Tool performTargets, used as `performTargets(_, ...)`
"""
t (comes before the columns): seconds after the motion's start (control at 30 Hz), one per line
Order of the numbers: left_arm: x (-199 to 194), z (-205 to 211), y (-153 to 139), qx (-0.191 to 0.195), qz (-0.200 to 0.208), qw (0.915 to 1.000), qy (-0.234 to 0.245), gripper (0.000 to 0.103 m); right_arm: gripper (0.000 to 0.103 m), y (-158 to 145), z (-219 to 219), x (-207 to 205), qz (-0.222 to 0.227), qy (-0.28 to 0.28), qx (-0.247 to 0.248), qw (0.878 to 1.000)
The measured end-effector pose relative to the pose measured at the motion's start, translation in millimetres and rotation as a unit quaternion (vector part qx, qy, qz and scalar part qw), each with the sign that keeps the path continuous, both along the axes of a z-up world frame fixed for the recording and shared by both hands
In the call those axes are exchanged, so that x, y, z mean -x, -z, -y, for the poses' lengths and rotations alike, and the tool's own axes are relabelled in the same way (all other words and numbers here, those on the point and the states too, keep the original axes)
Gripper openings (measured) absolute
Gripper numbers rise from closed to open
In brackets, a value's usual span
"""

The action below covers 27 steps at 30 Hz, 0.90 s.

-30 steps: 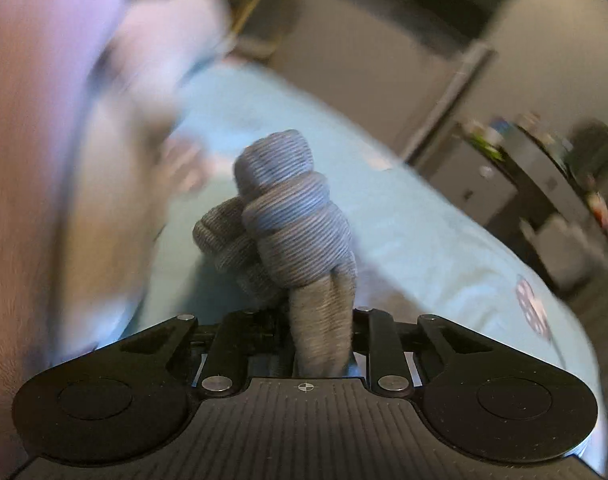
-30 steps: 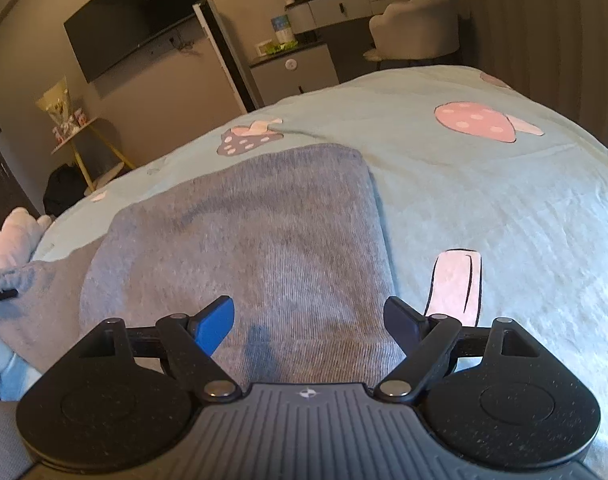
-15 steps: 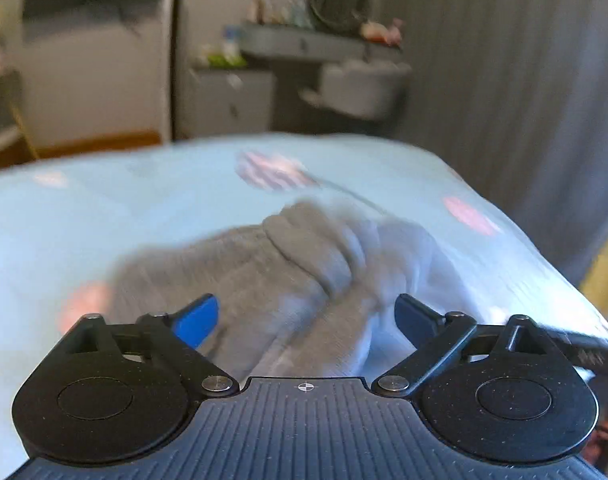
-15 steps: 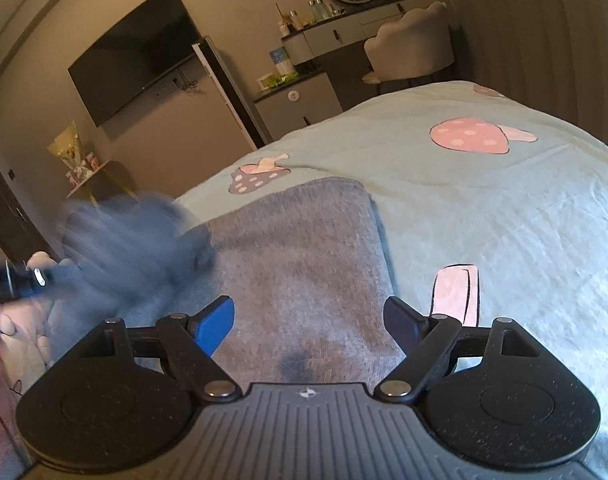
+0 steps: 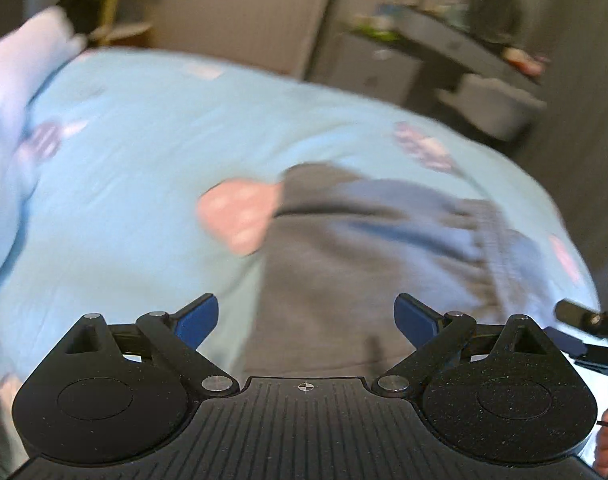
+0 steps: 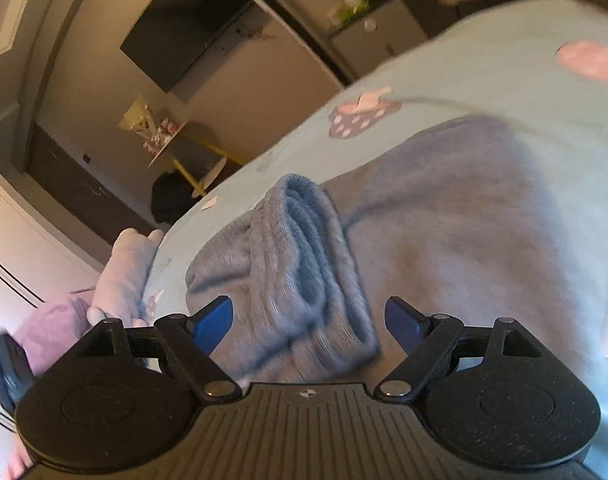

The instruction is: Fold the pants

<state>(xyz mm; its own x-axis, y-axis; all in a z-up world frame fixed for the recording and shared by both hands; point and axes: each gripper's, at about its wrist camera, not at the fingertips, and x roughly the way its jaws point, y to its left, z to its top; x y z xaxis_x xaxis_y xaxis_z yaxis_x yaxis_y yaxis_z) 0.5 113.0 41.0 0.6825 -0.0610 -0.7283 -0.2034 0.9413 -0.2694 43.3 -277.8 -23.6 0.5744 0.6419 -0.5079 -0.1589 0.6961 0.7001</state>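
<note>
Each handheld tool is matte black speckled plastic. On the left gripper (image 5: 306, 316), a ribbed centre plate bears a small white crosshair mark; either side of that mark sit silver pivot screws, angled link bars and round black housings with shallow discs. Blue pads (image 5: 196, 318) face the finger tips. The right gripper (image 6: 308, 316) matches it: same ribbed plate, crosshair, silver screws, blue pads (image 6: 212, 320).

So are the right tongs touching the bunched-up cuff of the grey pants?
Cannot tell. In the right wrist view the right tongs stand wide open either side of the bunched cuff, but no clear gap or contact shows at the blue fingertips.
</note>
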Motion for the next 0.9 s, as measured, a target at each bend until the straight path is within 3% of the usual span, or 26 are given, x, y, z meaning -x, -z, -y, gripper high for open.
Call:
performTargets(0.13, 8.0, -7.1, 17.9, -0.004, -0.033, 0.9992, -0.021, 0.098, 0.086, 25.6, -14.9, -40.7, -0.080, -0.049, -0.026, 0.995)
performTargets(0.3, -2.8, 5.3, 25.9, -0.018, -0.021, 0.9996, -0.011, 0.098, 0.091, 44.7, -14.9, -60.0, -0.105, -0.045, -0.087, 0.990)
performTargets(0.37, -8.4, 9.7, 28.9, -0.024, -0.029, 0.9993, -0.003, 0.098, 0.069, 43.8, -22.2, -61.2, -0.097, -0.055, -0.087, 0.990)
performTargets(0.4, -8.1, 10.1, 27.9, -0.025, -0.030, 0.9992, -0.003, 0.098, 0.049, 43.4, -25.6, -60.8, -0.093, -0.063, -0.083, 0.990)
performTargets(0.5, -7.8, 8.5, 27.8, -0.017, -0.022, 0.9996, -0.006, 0.098, 0.049, 45.2, -25.4, -61.3, -0.090, -0.079, -0.096, 0.988)
performTargets(0.6, -9.1, 7.7, 29.3, -0.010, -0.027, 0.9996, -0.008, 0.098, 0.071, 51.0, -28.0, -65.0, -0.102, -0.084, -0.107, 0.985)
performTargets(0.67, -8.5, 8.4, 28.7, -0.012, -0.028, 0.9995, -0.011, 0.098, 0.076, 45.9, -41.3, -67.2, -0.091, -0.089, -0.087, 0.988)
performTargets(0.7, -7.9, 8.7, 28.3, -0.013, -0.027, 0.9995, -0.012, 0.098, 0.072, 41.4, -48.6, -66.4, -0.087, -0.090, -0.072, 0.990)
performTargets(0.73, -7.1, 8.5, 27.7, -0.015, -0.025, 0.9995, -0.015, 0.098, 0.052, 34.9, -56.8, -64.1, -0.079, -0.087, -0.046, 0.992)
performTargets(0.83, -4.1, 6.4, 25.8, -0.015, -0.018, 0.9994, -0.027, 0.098, 0.043, 9.0, -70.1, -52.4, -0.027, -0.083, 0.007, 0.996)
performTargets(0.9, -2.0, 5.0, 24.7, -0.010, -0.012, 0.9994, -0.032, 0.098, 0.041, -9.7, -71.5, -43.5, 0.005, -0.074, 0.017, 0.997)
